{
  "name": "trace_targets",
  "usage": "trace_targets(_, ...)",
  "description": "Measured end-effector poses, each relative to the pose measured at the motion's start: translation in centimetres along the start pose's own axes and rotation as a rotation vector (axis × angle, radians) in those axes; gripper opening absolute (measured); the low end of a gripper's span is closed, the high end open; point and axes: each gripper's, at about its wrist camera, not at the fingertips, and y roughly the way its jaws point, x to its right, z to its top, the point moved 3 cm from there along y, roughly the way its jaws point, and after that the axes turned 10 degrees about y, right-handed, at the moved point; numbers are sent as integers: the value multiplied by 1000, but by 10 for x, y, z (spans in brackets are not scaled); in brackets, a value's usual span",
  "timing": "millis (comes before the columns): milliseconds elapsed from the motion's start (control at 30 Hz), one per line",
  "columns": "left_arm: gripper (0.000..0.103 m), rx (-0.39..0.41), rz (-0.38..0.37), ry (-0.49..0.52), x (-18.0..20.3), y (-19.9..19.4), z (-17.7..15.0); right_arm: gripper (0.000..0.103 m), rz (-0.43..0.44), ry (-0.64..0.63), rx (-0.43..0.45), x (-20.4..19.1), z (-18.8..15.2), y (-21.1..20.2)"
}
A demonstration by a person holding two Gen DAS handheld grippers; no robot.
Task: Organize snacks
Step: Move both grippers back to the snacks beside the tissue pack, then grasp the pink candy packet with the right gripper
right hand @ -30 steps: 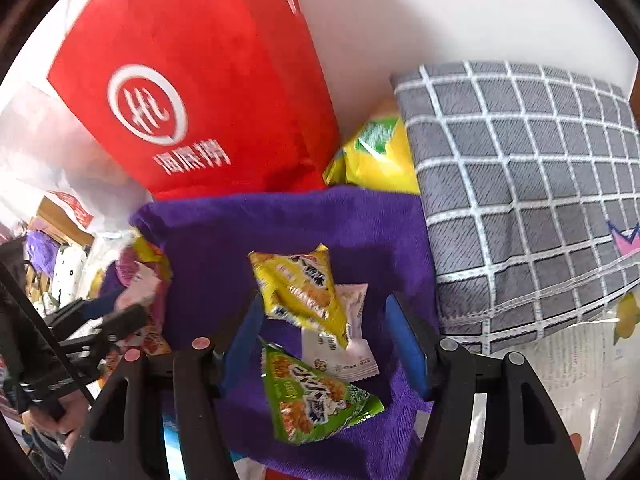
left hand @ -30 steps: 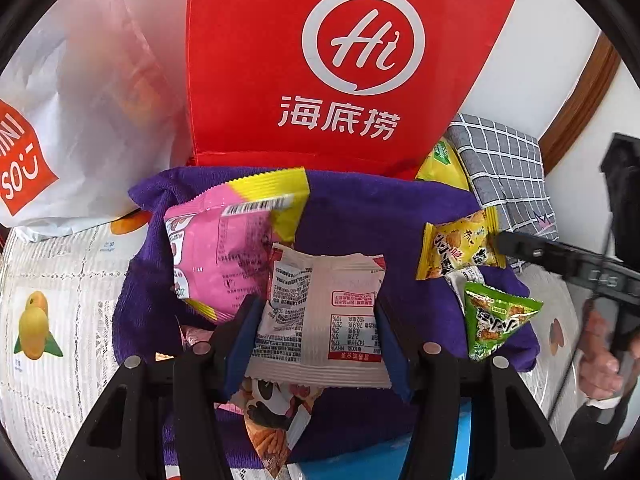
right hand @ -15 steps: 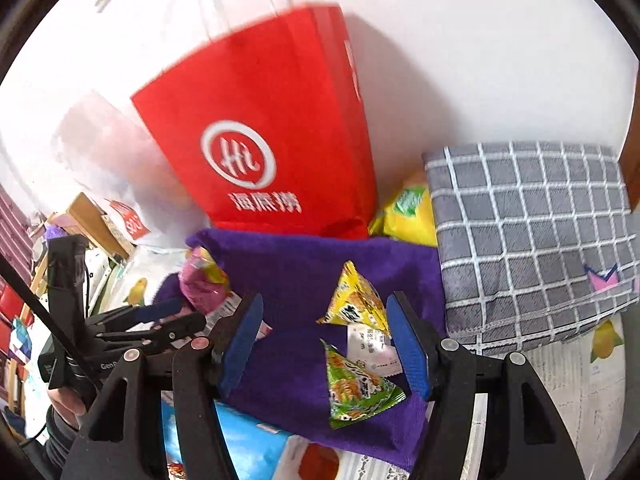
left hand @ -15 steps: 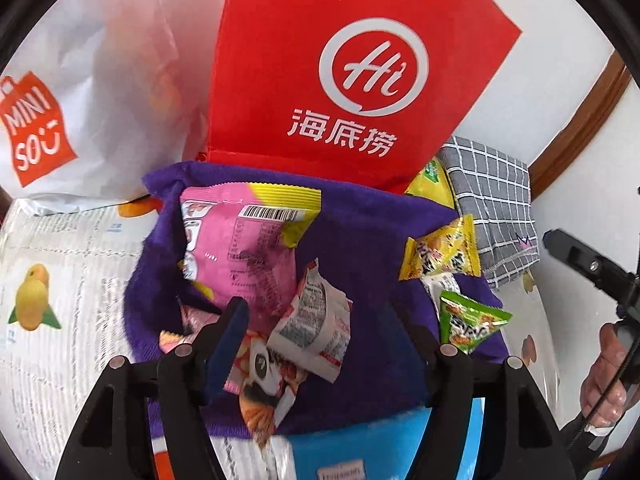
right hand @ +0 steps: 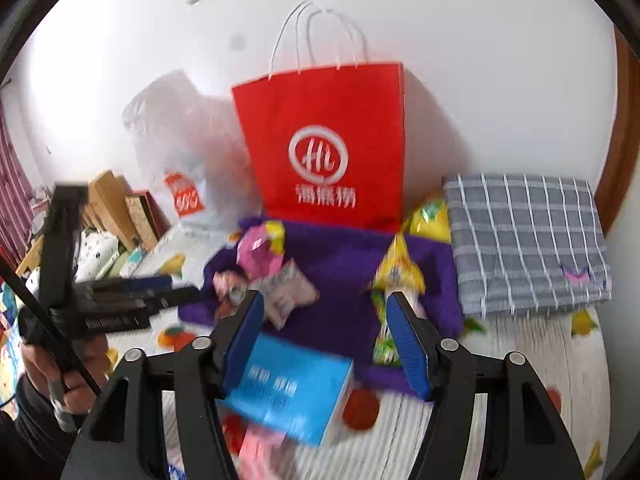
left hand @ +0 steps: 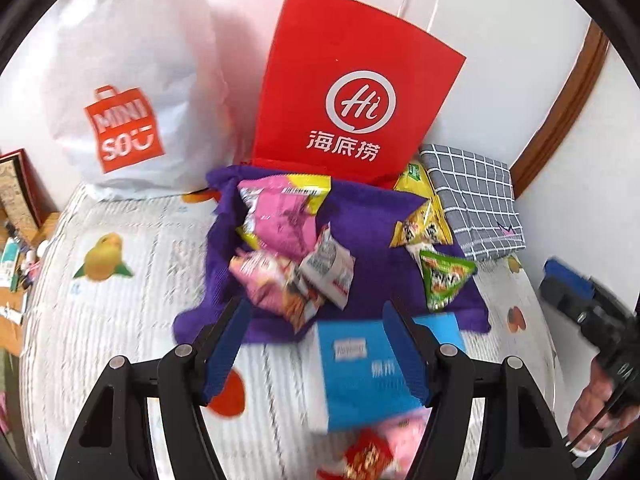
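Observation:
Several snack packets lie on a purple cloth point(left hand: 368, 216) point(right hand: 340, 264): a pink packet point(left hand: 284, 216) point(right hand: 260, 252), a white packet point(left hand: 330, 266) point(right hand: 288, 292), a yellow packet point(left hand: 420, 226) point(right hand: 398, 268) and a green packet point(left hand: 444, 278). A blue box point(left hand: 360, 376) point(right hand: 288, 392) lies nearer, in front of the cloth. My left gripper point(left hand: 316, 352) is open and empty above the box. My right gripper point(right hand: 326, 344) is open and empty, held back from the cloth.
A red paper bag point(left hand: 352, 92) point(right hand: 324, 148) stands behind the cloth, a white Miniso bag point(left hand: 128, 92) to its left, a folded grey checked cloth point(left hand: 476, 200) point(right hand: 528, 240) to its right. A fruit-print sheet point(left hand: 120, 320) covers the surface. More packets point(left hand: 376, 452) lie near.
My left gripper let go of the white packet, which now lies on the cloth. Both grippers pulled back and up, so the blue box and whole bags came into view.

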Motion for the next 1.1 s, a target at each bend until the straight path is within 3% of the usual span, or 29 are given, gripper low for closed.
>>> trace_targets(67,68,2,4,-6,-2,-10,-11,46,21,6,-44,-3,-18,-3)
trace_targets(167,67,-5,10,-28,-7,-21,-29,43,10,27,-79,-7,-46,-7)
trace_targets(367,67,-7,-2,-51,-14,-38,-66,43,-15,21,-108,-16,-92,-9)
trace_targets(533,67,-17,3,-54,-23,-48,-96,43,39,54,-136,-22,-125,-8)
trace_targets(1100,67,-35,17,-51,-38,-56,-162,47,-64,-9,-216,-32,-157,52)
